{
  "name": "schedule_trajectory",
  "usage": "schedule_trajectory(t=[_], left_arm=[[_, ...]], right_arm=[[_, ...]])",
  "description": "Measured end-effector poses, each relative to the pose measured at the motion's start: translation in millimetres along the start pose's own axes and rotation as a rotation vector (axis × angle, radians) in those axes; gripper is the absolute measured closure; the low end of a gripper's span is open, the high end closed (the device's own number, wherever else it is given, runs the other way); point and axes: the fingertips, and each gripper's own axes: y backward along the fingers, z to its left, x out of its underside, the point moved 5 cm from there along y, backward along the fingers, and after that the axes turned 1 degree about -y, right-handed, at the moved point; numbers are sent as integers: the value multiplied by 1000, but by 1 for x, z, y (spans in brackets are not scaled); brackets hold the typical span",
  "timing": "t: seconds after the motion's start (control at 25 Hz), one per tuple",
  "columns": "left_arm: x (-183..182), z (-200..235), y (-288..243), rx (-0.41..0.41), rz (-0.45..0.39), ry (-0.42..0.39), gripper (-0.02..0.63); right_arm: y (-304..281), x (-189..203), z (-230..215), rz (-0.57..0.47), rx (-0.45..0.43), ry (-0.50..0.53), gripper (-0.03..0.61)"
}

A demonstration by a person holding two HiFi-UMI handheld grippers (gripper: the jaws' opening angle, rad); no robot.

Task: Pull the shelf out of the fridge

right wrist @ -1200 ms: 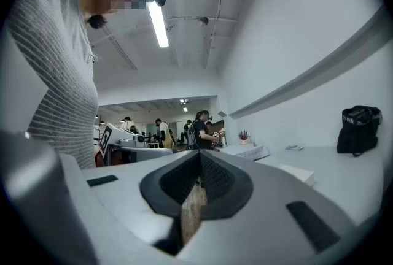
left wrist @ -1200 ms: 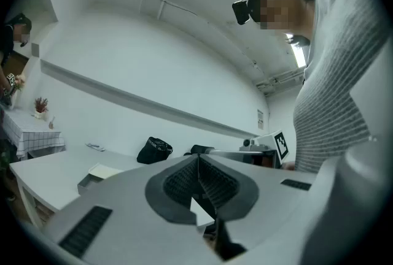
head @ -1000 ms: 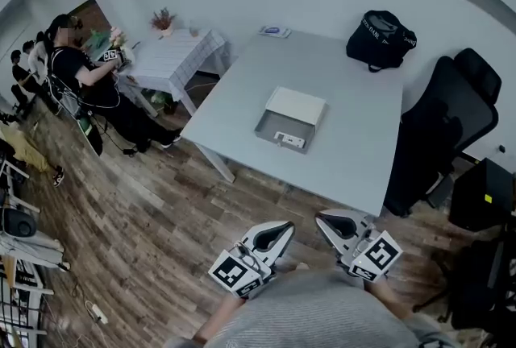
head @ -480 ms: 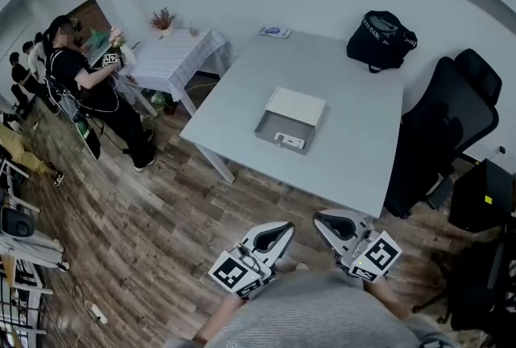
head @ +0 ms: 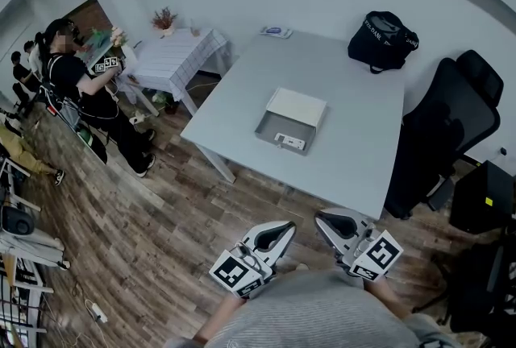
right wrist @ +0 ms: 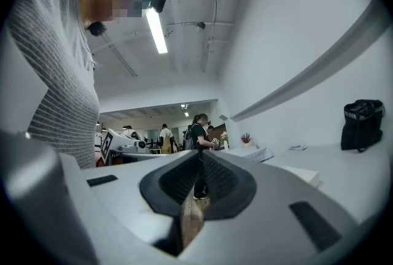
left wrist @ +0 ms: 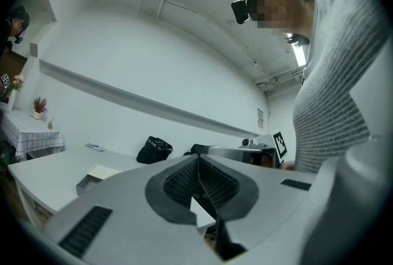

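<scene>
A small white box with a grey front part (head: 292,119), the fridge, lies in the middle of the grey table (head: 355,153). Both grippers hover close to my body over the floor, well short of the table's near edge. My left gripper (head: 286,227) is shut and empty, and my right gripper (head: 320,219) is the same. In the left gripper view the jaws meet at the left gripper (left wrist: 198,159), with the box (left wrist: 95,174) far off to the left. In the right gripper view the right gripper (right wrist: 199,154) is closed, the box (right wrist: 301,173) off to the right.
A black bag (head: 381,39) sits at the table's far right corner. A black office chair (head: 443,129) stands right of the table. At the far left are a small table with a checked cloth (head: 173,56) and people (head: 81,89). The floor is wooden.
Both grippers stay where they were. The person standing at the far left has shifted stance a little.
</scene>
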Motion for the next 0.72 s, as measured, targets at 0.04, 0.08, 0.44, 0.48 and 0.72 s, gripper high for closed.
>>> schedule_trajectory(t=[0.04, 0.08, 0.44, 0.48, 0.72], left_arm=[[0, 0, -1, 0, 0, 0, 601], [0, 0, -1, 0, 1, 0, 601], [1, -3, -2, -2, 13, -1, 601], [1, -3, -3, -2, 13, -2, 601], [0, -7, -9, -2, 14, -4, 601]], right_arm=[[0, 0, 0, 0, -1, -1, 565], [0, 0, -1, 0, -1, -1, 565], [6, 1, -2, -5, 8, -11, 565], [7, 1, -2, -6, 9, -12, 565], [16, 1, -6, -2, 16, -26, 565]])
